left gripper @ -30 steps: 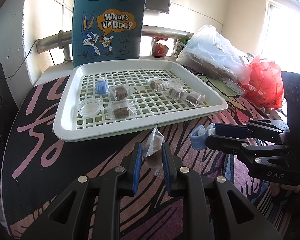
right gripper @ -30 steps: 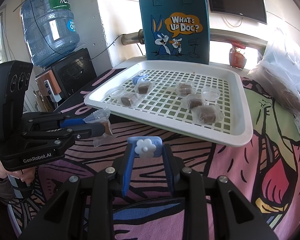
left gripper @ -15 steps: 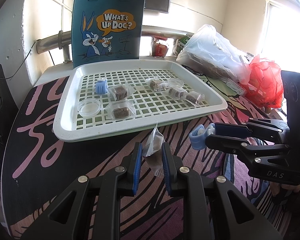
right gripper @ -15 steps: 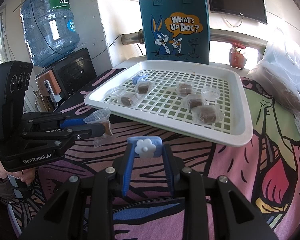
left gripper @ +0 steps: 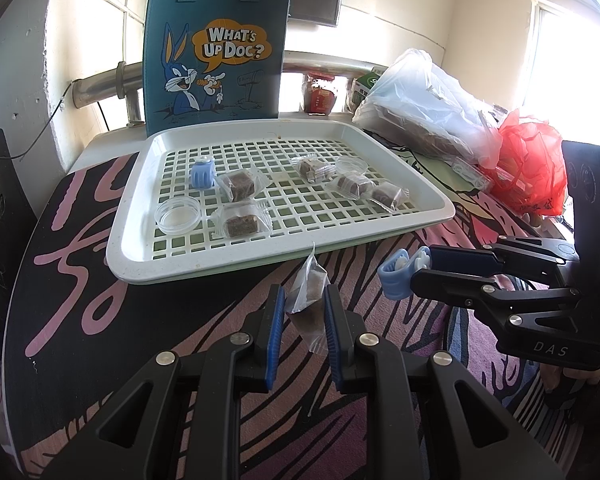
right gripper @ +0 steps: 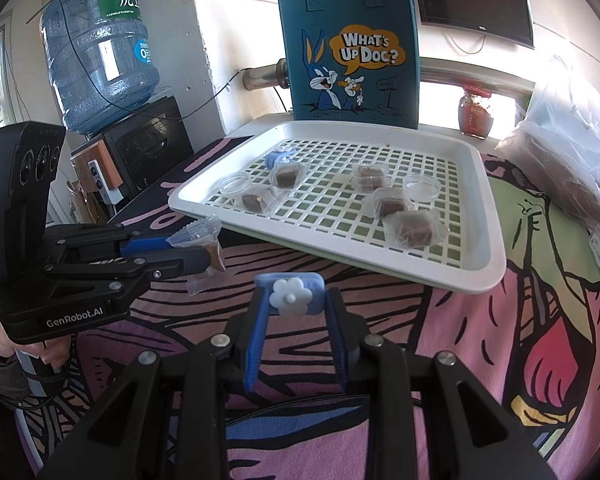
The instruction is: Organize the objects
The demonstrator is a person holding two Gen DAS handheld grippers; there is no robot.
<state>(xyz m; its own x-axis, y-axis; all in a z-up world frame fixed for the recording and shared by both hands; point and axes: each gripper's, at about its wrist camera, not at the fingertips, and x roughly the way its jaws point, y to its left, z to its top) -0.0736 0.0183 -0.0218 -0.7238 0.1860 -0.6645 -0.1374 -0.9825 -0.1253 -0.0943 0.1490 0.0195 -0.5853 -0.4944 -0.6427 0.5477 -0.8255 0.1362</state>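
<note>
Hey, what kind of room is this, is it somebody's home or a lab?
Probably a lived-in home room, not a lab: a water cooler jug, a wall-mounted TV and a cartoon tote bag behind the table's patterned cloth.

On the tray: wrapped cubes, two dishes, a clip. Behind the tray: tote bag. Right of the tray: plastic bags.

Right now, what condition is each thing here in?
Left gripper: shut on a wrapped snack, off the table.
Right gripper: shut on a blue clip.
Tray: holds five wrapped snacks, two clear dishes, another clip.
Tote bag: upright behind the tray.
</note>
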